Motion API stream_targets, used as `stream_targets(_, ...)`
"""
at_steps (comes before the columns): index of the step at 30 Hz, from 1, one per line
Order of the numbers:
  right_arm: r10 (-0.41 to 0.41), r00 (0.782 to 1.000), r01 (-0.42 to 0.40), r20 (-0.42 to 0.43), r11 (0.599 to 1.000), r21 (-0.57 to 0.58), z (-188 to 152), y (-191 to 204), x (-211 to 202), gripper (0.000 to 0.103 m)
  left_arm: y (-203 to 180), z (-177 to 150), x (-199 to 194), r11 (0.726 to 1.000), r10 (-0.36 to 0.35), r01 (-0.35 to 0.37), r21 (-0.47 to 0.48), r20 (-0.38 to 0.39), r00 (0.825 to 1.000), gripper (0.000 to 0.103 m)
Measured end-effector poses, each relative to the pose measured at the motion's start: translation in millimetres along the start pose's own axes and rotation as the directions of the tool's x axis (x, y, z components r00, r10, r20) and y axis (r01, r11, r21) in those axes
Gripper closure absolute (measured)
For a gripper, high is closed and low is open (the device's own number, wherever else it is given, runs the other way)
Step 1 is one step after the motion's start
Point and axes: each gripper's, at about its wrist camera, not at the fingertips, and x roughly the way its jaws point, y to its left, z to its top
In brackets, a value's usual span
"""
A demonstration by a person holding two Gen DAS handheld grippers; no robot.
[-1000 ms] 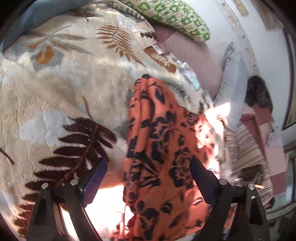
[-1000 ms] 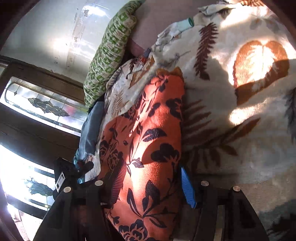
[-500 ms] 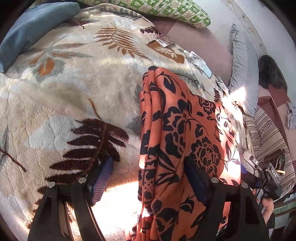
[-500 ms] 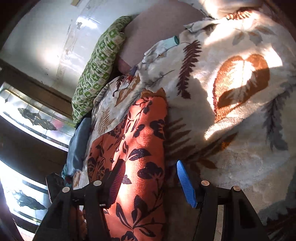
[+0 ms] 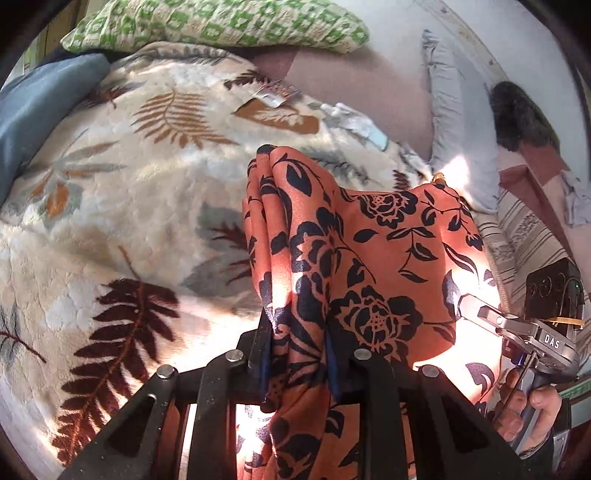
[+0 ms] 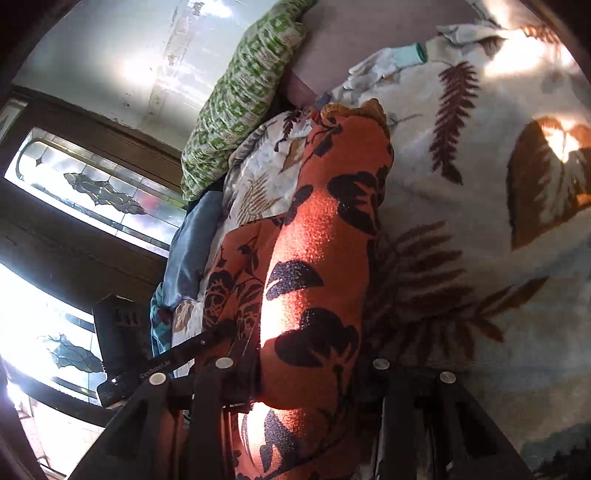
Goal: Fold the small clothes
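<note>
An orange garment with a black flower print (image 5: pixel 354 251) lies in a long fold on the cream leaf-patterned blanket (image 5: pixel 122 206). My left gripper (image 5: pixel 297 350) is shut on the near end of the garment, which bunches between its jaws. In the right wrist view the same garment (image 6: pixel 321 258) runs away from me as a thick roll, and my right gripper (image 6: pixel 310 373) is shut on its near end. The right gripper's body also shows at the right edge of the left wrist view (image 5: pixel 546 332), held by a hand.
A green checked pillow (image 5: pixel 229 26) and a blue pillow (image 5: pixel 33 107) lie at the far side of the blanket. A grey cushion (image 5: pixel 447 110) and striped cloth (image 5: pixel 524 236) lie to the right. A stained-glass window (image 6: pixel 85 192) is at the left of the right wrist view.
Both grippers have gone from open around the garment to shut on its near end. The fabric now bunches and lifts between the jaws.
</note>
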Motion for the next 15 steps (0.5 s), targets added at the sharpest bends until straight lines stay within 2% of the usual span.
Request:
stream_targets(4, 0.013, 0.997, -0.007, 0.078, 0.997, -0.076, 23.4, 20.5, -57.4, 0.066, -45.0, 15.0, -29.6, 0.997, -0.066, 0.062, 0.044, 0.087, 0.994, 0.078)
stream_targets(7, 0.020, 0.992, -0.007, 0.121, 0.994, -0.105, 38.8, 25.0, -98.0, 0.066, -75.2, 22.3, -35.5, 0.992, -0.111, 0.104, 0.072, 0.107, 0.988, 0.078)
stream_targets(11, -0.006, 0.989, 0.019, 0.147, 0.996, -0.087, 49.8, 5.7, -126.3, 0.066, -100.7, 18.7, -15.4, 0.988, -0.131, 0.123, 0.089, 0.086, 0.988, 0.078)
stream_targets(15, -0.045, 0.991, 0.048, 0.127, 0.999, -0.014, 42.3, -32.0, -124.6, 0.066, -107.9, 4.4, 25.2, 0.991, -0.112, 0.110, 0.070, 0.012, 0.994, 0.078)
